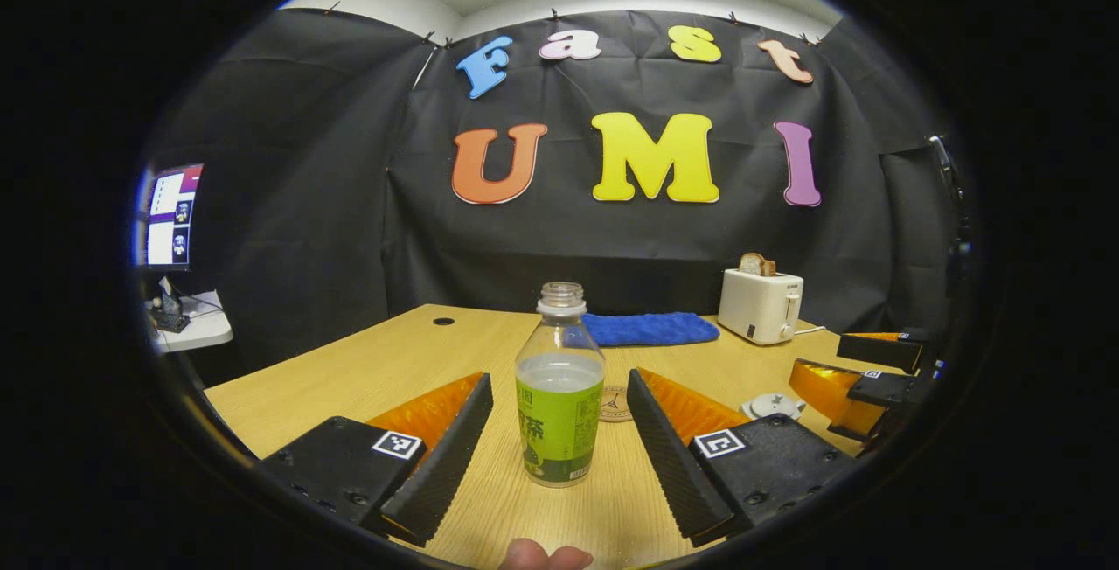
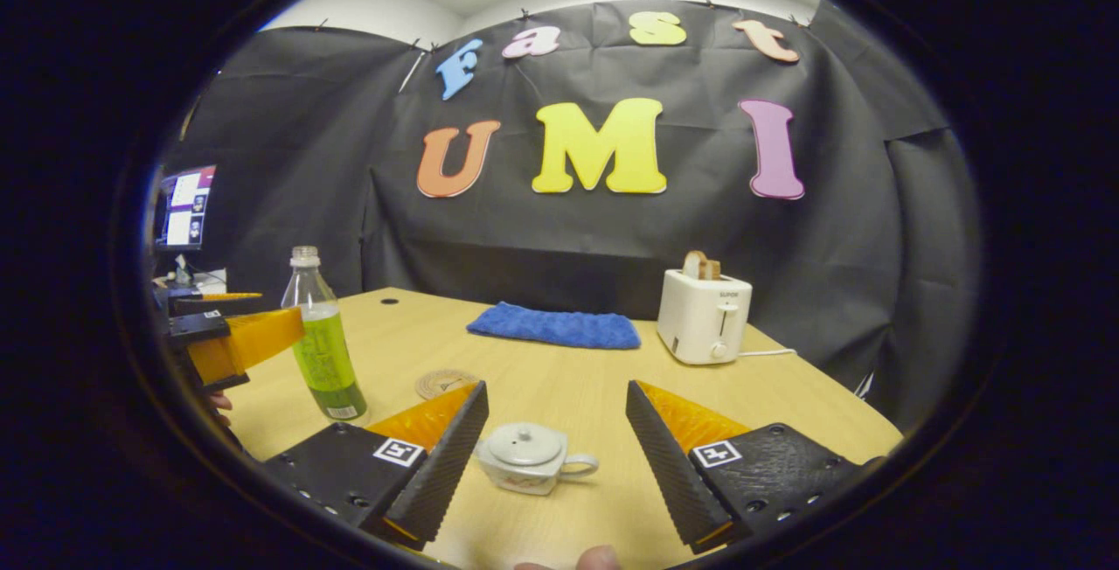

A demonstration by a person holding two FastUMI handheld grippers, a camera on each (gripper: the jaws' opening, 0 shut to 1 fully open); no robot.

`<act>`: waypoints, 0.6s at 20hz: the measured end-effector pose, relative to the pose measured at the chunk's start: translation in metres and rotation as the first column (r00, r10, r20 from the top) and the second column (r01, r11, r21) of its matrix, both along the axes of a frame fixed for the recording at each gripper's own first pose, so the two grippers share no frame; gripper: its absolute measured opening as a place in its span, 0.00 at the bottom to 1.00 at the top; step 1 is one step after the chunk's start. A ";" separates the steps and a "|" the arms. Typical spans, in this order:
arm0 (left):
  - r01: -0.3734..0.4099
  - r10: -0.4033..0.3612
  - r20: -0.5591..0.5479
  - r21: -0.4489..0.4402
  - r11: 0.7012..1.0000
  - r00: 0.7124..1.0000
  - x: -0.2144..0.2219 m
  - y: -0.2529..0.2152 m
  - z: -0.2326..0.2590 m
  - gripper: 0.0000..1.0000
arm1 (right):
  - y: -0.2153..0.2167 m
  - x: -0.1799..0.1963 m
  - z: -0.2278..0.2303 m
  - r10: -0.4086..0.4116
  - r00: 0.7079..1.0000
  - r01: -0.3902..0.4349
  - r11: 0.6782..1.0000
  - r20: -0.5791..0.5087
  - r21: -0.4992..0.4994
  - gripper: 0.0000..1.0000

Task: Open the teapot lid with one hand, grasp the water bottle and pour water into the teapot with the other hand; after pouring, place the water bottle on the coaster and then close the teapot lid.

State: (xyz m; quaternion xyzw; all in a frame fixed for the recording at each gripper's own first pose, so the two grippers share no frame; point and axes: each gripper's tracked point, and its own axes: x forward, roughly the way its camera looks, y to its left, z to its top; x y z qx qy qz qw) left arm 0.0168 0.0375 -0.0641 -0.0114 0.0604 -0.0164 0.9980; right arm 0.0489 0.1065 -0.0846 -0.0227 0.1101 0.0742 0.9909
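Observation:
An uncapped clear water bottle [image 1: 559,386] with a green label stands upright on the wooden table [image 1: 350,378], partly filled. My left gripper [image 1: 559,376] is open, one finger on each side of the bottle, neither touching it. Just behind the bottle lies the round coaster [image 1: 616,404]. A small white teapot [image 2: 529,458] with its lid on sits between the fingers of my open right gripper [image 2: 557,386], nearer the left finger, untouched. The right gripper view also has the bottle [image 2: 325,347], the coaster [image 2: 444,382] and the left gripper [image 2: 253,312] at the left. The teapot [image 1: 774,406] peeks out beside my right gripper [image 1: 852,369].
A white toaster [image 2: 704,316] with bread in it stands at the back right, its cord trailing right. A folded blue cloth [image 2: 555,325] lies at the table's back middle. A monitor [image 2: 182,207] glows beyond the left edge. A fingertip [image 1: 533,557] shows at the bottom.

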 end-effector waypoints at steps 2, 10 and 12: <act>-0.003 0.003 0.001 -0.009 1.000 1.000 0.000 0.003 -0.002 0.97 | 0.006 0.006 -0.010 0.005 1.000 -0.005 1.000 -0.026 0.002 0.95; 0.005 -0.006 -0.016 -0.025 1.000 1.000 0.001 0.010 -0.009 0.97 | 0.019 0.021 -0.038 -0.047 0.994 0.049 0.999 -0.100 0.013 0.78; 0.011 -0.012 -0.026 -0.027 1.000 1.000 0.002 0.010 -0.013 0.97 | 0.018 0.025 -0.043 -0.063 0.992 0.064 0.998 -0.112 0.005 0.63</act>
